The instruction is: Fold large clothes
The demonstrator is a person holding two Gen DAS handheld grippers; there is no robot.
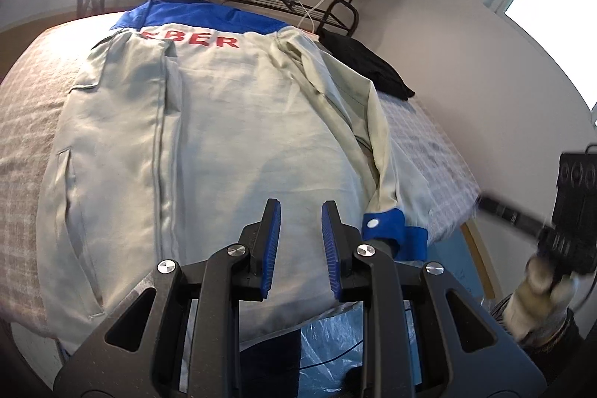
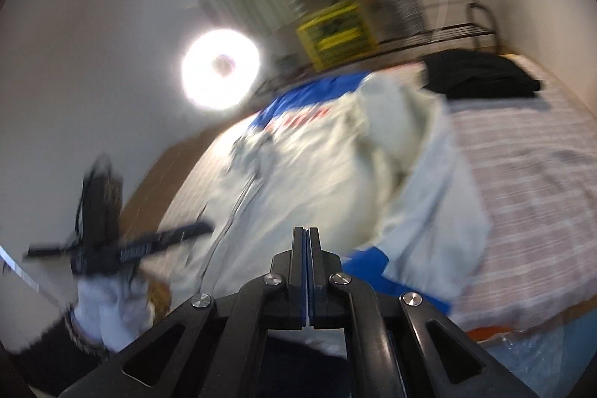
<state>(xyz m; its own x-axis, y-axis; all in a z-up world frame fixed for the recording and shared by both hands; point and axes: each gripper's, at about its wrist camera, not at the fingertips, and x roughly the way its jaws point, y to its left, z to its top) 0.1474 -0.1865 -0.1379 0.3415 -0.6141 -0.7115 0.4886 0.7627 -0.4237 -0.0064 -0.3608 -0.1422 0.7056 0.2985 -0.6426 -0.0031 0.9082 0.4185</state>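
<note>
Grey cloth covers most of the bed: a big jacket (image 1: 209, 144) lies flat on its front, with a blue collar at the far end and red letters just below it. One sleeve is folded along the right side of the jacket, and its blue cuff (image 1: 391, 230) rests near the close edge of the bed. The checked blanket (image 1: 429, 144) shows on both sides of the jacket. A black folded cloth (image 1: 365, 66) sits at the far corner, just beside the jacket. The left gripper (image 1: 298, 219) hangs over the near end of the jacket, its blue pads a little apart with nothing between them. The right gripper (image 2: 306, 248) is pressed tight together and holds nothing. Its picture is blurry.
</note>
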